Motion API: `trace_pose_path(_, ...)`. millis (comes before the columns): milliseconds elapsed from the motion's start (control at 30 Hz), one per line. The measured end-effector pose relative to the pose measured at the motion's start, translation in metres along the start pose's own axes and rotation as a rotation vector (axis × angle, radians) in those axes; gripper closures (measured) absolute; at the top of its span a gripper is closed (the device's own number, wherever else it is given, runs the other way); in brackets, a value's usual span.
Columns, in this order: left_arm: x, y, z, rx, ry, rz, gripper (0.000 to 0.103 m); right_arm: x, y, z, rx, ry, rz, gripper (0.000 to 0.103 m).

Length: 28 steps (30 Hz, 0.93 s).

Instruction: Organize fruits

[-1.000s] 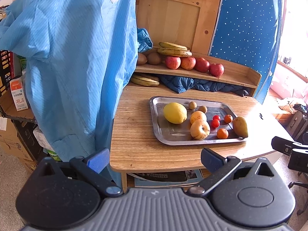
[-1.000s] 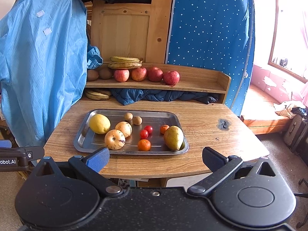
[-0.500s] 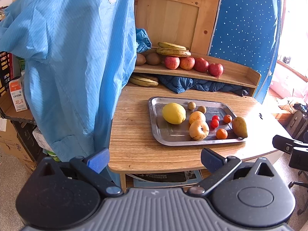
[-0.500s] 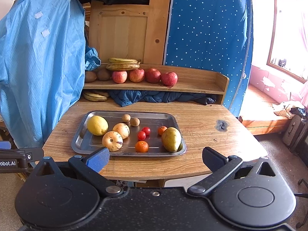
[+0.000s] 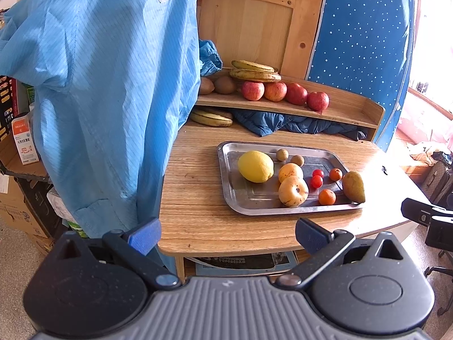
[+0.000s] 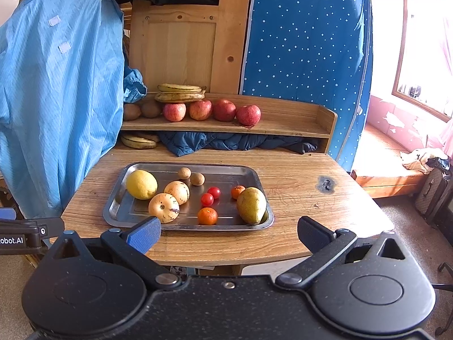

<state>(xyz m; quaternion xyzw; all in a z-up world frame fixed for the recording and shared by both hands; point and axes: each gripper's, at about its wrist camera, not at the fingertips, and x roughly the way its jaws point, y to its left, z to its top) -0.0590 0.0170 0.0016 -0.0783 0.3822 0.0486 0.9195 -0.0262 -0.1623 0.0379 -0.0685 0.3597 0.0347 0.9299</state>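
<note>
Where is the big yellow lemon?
The lemon sits at the left end of the metal tray in the right wrist view, beside two pale round fruits.

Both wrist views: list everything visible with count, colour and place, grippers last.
tray: one, steel, on the table
lemon: one, yellow, tray's left end
pale round fruits: two, yellow-cream, touching, tray middle
small brown fruits: two, tray's far side
cherry tomatoes: two, red, tray middle
small oranges: two, orange, right half of tray
pear: one, green-yellow, tray's right end
apples: four, red, in a row on the shelf
kiwis: two, brown, shelf's left end
bananas: four, two on the shelf, two under it
table: one, wood
blue garment: one, hanging left
left gripper: open, empty
right gripper: open, empty
</note>
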Motion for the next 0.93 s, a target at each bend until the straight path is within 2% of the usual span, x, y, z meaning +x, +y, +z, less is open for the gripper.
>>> trace_pose_path(300, 0.010, 0.004, 0.004, -0.026, 0.054, -0.009, 0.001, 0.008, -0.003, 0.002, 0.001, 0.009, -0.007, 0.001)
trace_pose_path(933, 0.022, -0.005, 0.012, 0.021, 0.046, 0.006, 0.001, 0.025, 0.001, 0.006, -0.010, 0.031, -0.018, 0.001)
